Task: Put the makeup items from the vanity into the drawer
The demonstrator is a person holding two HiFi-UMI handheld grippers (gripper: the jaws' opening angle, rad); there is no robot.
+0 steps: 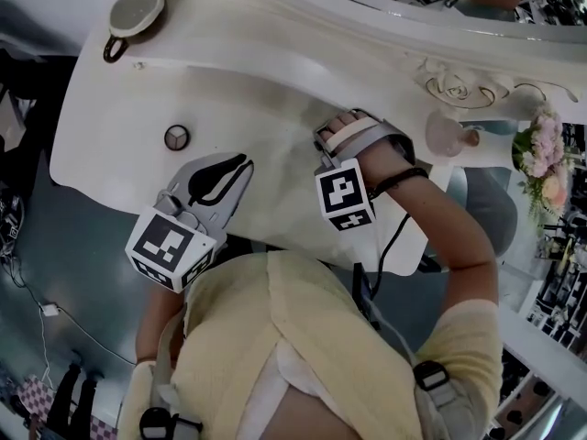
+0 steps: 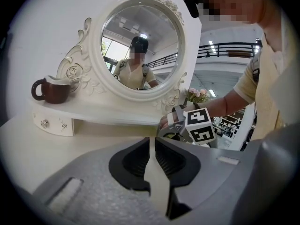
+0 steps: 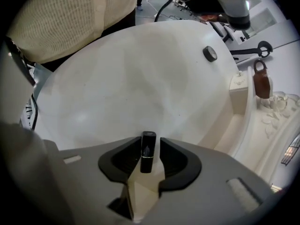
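A black lipstick [image 3: 147, 151] stands on the white vanity top [image 3: 140, 78], right between the jaws of my right gripper [image 3: 150, 143]. That gripper points steeply down and is open, with a thin gap on the lipstick's right side. In the head view the right gripper [image 1: 336, 132] sits mid-table under the hand, and the lipstick is hidden there. My left gripper [image 1: 242, 164] hovers low over the front of the table, shut and empty [image 2: 153, 139]. A small round compact [image 1: 176, 137] lies left of both grippers [image 3: 210, 53].
A brown cup [image 1: 136, 12] stands on the raised shelf beside the oval mirror [image 2: 140, 46]. A small closed drawer [image 2: 51, 123] with a knob sits under that shelf. A pink perfume bottle [image 1: 446, 134] and flowers [image 1: 543, 163] stand at the right end.
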